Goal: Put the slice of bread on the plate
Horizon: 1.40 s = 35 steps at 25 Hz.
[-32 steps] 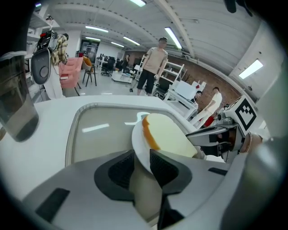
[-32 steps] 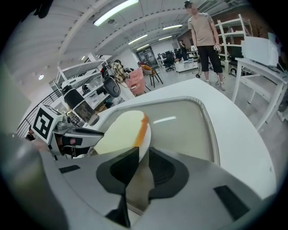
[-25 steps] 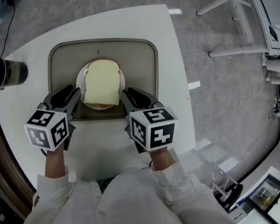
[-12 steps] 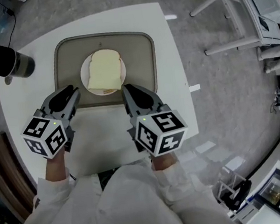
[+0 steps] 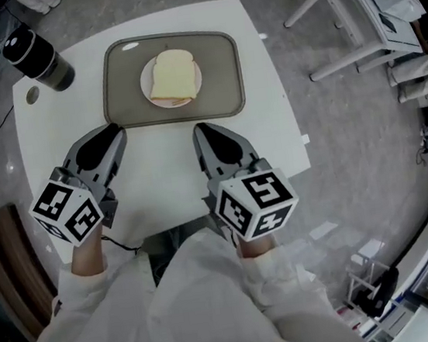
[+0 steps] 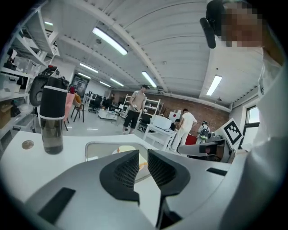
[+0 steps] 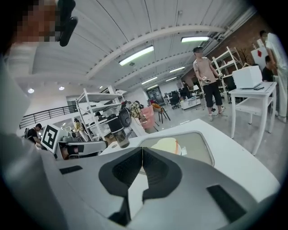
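Far side of the table: a slice of bread (image 5: 173, 76) lies flat on a small round plate (image 5: 145, 87), which sits in the middle of a grey-beige tray (image 5: 122, 100) with rounded corners.
Bread's heading: the domed crown points away from the person, leaning a little to the right in the head view; the squared base faces the person.
Bread's long axis: base to crown, roughly along the tray's short side.
Bread on plate: it covers most of the plate; only slivers of rim show at its left and right.
Left gripper (image 5: 112, 133): over bare table on the near side of the tray, well apart from the bread. Its jaws have just been closing; a narrow gap shows between them, with nothing in it.
Right gripper (image 5: 202, 131): level with the left one, also short of the tray; jaws together at the tips, empty.
Table (image 5: 166, 165): white and glossy, with rounded corners.
Bottle (image 5: 36, 58): dark with a pale band, upright near the far-left corner, apart from the tray; a small round disc (image 5: 31, 95) lies just beside it.
Floor (image 5: 334, 135): grey and speckled.
Room: an open workshop with ceiling strip lights (image 6: 110, 41), white shelving (image 7: 96, 108), a brick wall (image 6: 198, 114) at the back, and people (image 6: 135, 110) standing well off.
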Each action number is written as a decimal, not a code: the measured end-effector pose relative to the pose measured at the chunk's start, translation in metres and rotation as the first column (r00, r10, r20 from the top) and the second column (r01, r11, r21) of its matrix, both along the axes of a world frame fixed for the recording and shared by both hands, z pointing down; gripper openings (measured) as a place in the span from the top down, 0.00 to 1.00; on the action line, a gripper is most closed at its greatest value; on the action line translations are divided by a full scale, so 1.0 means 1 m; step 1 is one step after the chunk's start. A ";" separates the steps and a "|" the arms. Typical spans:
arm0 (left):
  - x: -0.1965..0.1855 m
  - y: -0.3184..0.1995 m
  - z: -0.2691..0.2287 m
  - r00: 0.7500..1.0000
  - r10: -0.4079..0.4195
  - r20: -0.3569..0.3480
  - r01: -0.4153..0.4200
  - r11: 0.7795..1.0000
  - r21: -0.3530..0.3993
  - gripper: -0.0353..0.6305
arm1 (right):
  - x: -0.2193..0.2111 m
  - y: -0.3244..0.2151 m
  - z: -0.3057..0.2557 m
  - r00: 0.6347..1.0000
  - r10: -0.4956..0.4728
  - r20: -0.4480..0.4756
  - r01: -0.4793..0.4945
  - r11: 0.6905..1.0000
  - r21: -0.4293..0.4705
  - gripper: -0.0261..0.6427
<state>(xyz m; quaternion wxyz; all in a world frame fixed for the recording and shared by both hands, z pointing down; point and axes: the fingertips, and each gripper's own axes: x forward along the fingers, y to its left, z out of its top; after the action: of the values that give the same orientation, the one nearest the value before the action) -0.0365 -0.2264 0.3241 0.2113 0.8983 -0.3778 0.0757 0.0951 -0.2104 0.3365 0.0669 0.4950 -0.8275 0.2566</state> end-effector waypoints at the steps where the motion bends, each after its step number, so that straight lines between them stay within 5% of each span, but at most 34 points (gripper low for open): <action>1: -0.002 0.012 -0.005 1.000 0.010 0.000 -0.010 1.000 0.015 0.86 | -0.002 0.011 -0.004 1.000 0.004 -0.007 -0.004 1.000 0.008 0.94; 11: -0.014 0.125 -0.042 0.989 0.147 -0.002 -0.145 0.982 0.120 0.90 | -0.042 0.110 -0.042 0.999 -0.010 -0.054 0.017 0.992 0.125 0.94; 17: -0.022 0.167 -0.028 0.983 0.186 -0.004 -0.185 0.981 0.063 0.90 | -0.061 0.148 -0.046 0.997 -0.013 -0.081 0.024 0.990 0.138 0.94; 29: -0.012 0.196 -0.025 0.986 0.160 -0.046 -0.158 0.987 0.042 0.90 | -0.063 0.172 -0.045 0.992 -0.076 -0.101 0.089 0.987 0.133 0.94; 35: 0.008 0.202 -0.026 0.985 0.173 -0.007 -0.173 0.984 0.048 0.91 | -0.063 0.181 -0.043 0.985 -0.115 -0.128 0.129 0.986 0.106 0.94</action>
<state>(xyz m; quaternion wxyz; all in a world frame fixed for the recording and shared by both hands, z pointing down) -0.0289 -0.0243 0.2976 0.1850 0.9328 -0.2989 0.0798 0.0316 -0.0296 0.2937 0.1044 0.4609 -0.8640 0.1737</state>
